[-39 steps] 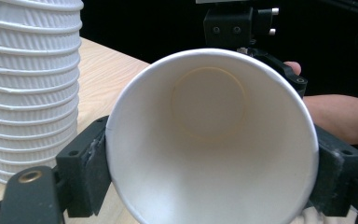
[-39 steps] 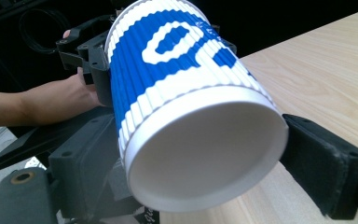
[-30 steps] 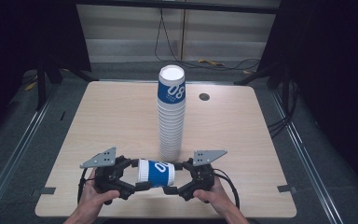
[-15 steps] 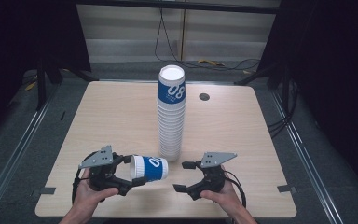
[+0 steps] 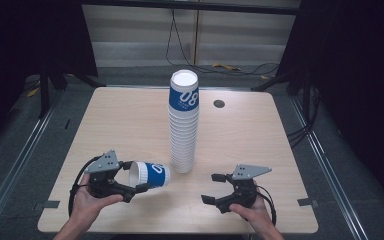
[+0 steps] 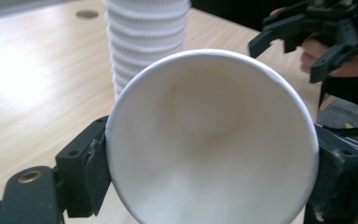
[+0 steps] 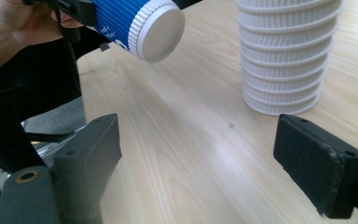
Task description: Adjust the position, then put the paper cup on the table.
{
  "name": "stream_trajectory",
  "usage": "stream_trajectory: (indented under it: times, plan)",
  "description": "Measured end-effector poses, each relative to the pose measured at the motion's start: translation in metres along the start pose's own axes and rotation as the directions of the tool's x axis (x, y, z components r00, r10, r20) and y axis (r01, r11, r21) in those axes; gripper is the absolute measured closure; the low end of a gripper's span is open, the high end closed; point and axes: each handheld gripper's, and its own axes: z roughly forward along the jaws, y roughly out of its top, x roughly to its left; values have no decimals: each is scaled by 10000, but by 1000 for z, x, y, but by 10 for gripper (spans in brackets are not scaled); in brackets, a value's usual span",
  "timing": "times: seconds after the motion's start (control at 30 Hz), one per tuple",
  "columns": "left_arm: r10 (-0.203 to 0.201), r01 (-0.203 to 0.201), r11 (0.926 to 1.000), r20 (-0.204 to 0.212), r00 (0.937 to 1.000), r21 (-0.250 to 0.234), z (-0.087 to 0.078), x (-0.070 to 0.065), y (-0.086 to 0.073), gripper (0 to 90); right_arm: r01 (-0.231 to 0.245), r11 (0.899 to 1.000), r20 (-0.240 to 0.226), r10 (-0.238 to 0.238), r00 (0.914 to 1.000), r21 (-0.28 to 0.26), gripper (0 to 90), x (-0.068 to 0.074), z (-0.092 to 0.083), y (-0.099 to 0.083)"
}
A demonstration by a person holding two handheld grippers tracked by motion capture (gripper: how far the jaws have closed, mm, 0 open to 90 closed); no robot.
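A pale wooden table (image 5: 130, 125) stands in a dark room, cables on the floor beyond it. At its centre rises a tall stack of cups (image 5: 183, 125). Since a second ago the right gripper (image 5: 215, 189) has let go of the blue cup (image 5: 152, 175) and pulled away toward 5 o'clock; its jaws are spread, just closing slightly, with nothing between. The left gripper (image 5: 130, 184), at 7 o'clock, pinches the empty cup, held sideways.

Wooden table (image 5: 130, 130) with tall cup stack (image 5: 183, 135)
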Motion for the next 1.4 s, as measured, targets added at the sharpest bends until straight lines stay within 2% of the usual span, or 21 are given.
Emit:
stream_trajectory:
  times: [0.13, 0.2, 0.27, 0.43, 0.5, 0.57, 0.73, 0.8, 0.87, 0.93, 1.03, 1.13, 1.2, 1.27, 1.37, 1.4]
  plan:
    - [-401, 406, 9990, -296, 9988, 170, -2, 9, -2, 163, 29, 9999, 325, -34, 9995, 167, 151, -3, -2, -2]
    - [-601, 624, 9975, -688, 9958, 320, -4, 16, -3, 161, 61, 9991, 476, -81, 9988, 420, 151, -4, -2, -4]
    - [-879, 904, 9952, -627, 9942, 381, -6, 22, -3, 161, 109, 9978, 700, -155, 9974, 656, 160, -6, -2, -8]
    - [-1066, 1126, 9909, -805, 9910, 739, -8, 29, -4, 161, -32, 9969, 1189, -61, 9929, 784, 160, -9, -4, -10]
    - [-997, 1079, 9902, -921, 9907, 884, -8, 31, -2, 161, -142, 9976, 1180, 62, 9930, 673, 163, -9, -3, -11]
    - [-1164, 1235, 9890, -862, 9895, 820, -8, 34, 1, 161, -121, 9973, 1258, 29, 9921, 728, 166, -10, -2, -10]
    - [-1605, 1726, 9791, -1125, 9806, 1076, -6, 42, 6, 161, -165, 9969, 1275, 66, 9918, 766, 168, -11, -1, -10]
    - [-1547, 1709, 9767, -1263, 9799, 1298, -5, 45, 9, 160, -136, 9966, 1308, 30, 9914, 807, 170, -10, -2, -11]
    - [-1623, 1822, 9733, -1430, 9763, 1393, -3, 47, 14, 161, -145, 9965, 1266, 40, 9919, 819, 178, -11, -2, -11]
    - [-1489, 1743, 9709, -1557, 9765, 1645, 1, 47, 19, 161, -152, 9967, 1262, 49, 9920, 803, 181, -11, -1, -11]
    - [-1606, 1848, 9687, -1494, 9756, 1656, 3, 49, 21, 160, -79, 9966, 1249, -23, 9922, 817, 185, -13, 0, -11]
    - [-1451, 1841, 9639, -1999, 9690, 1923, 5, 52, 23, 161, -110, 9965, 1233, 7, 9924, 831, 186, -15, 0, -12]
    - [-1424, 1869, 9610, -2147, 9662, 2037, 6, 54, 24, 161, -179, 9960, 1210, 73, 9926, 872, 188, -16, -1, -14]
    - [-1487, 2019, 9525, -2303, 9617, 2281, 8, 55, 26, 161, -170, 9961, 1205, 65, 9927, 864, 188, -17, -1, -15]
    - [-1642, 2385, 9398, -2885, 9433, 2449, 9, 58, 27, 161, -179, 9960, 1231, 71, 9924, 873, 189, -17, -2, -15]
    - [-1623, 2411, 9365, -2946, 9417, 2548, 9, 59, 28, 161, -205, 9964, 1210, 104, 9926, 826, 190, -17, -3, -14]
